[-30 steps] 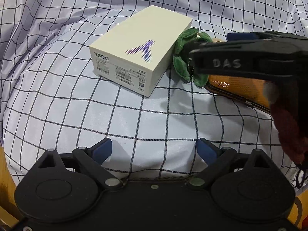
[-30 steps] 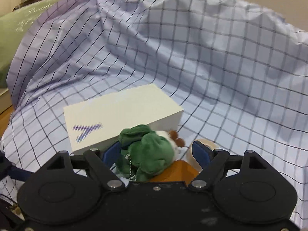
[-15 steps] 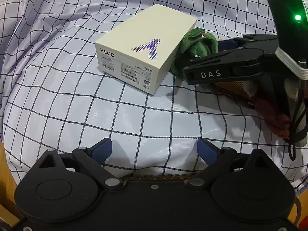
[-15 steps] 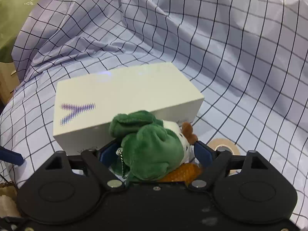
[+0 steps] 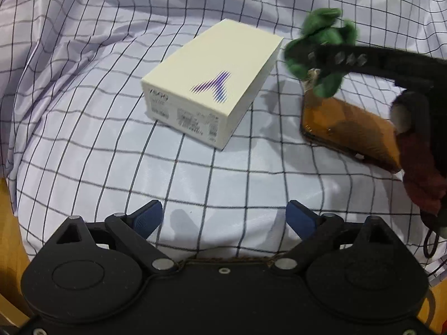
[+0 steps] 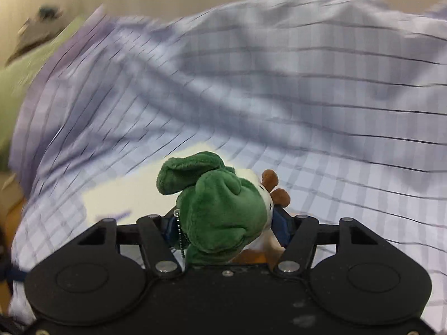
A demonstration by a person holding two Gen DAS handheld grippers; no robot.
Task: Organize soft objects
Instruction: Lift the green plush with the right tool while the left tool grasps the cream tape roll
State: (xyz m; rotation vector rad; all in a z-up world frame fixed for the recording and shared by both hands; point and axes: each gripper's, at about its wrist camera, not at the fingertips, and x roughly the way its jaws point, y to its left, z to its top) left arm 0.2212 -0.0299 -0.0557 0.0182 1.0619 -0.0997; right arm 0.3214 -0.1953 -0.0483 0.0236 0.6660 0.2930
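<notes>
Nearest, the left claw (image 5: pixel 223 217) hangs with its blue ribbed pads spread wide apart and nothing between them, over a checked sheet (image 5: pixel 83 145), pale fabric ruled with thin dark lines, rumpled into soft folds. Just past it lies a cream cardboard phone box (image 5: pixel 215 83), crisp-edged and rectangular, with a striped purple Y on its lid and fine print on its near end. To the right of the box rests a flat orange pouch (image 5: pixel 346 128) with a woven, mesh-like face and a dark rim.

Above the far end of that pouch, the right claw (image 6: pixel 223 223) is closing its jaws on a green plush toy (image 6: pixel 220 209), lifted clear of the sheet. The toy is fuzzy and rounded, with a floppy green flap on top, a white patch and small brown nubs at one side, and a beaded metal chain dangling from it. The blue pads press into its pile on both sides. Beyond, the sheet is blurred, and a green cushion (image 6: pixel 16 89) shows at the far left.
</notes>
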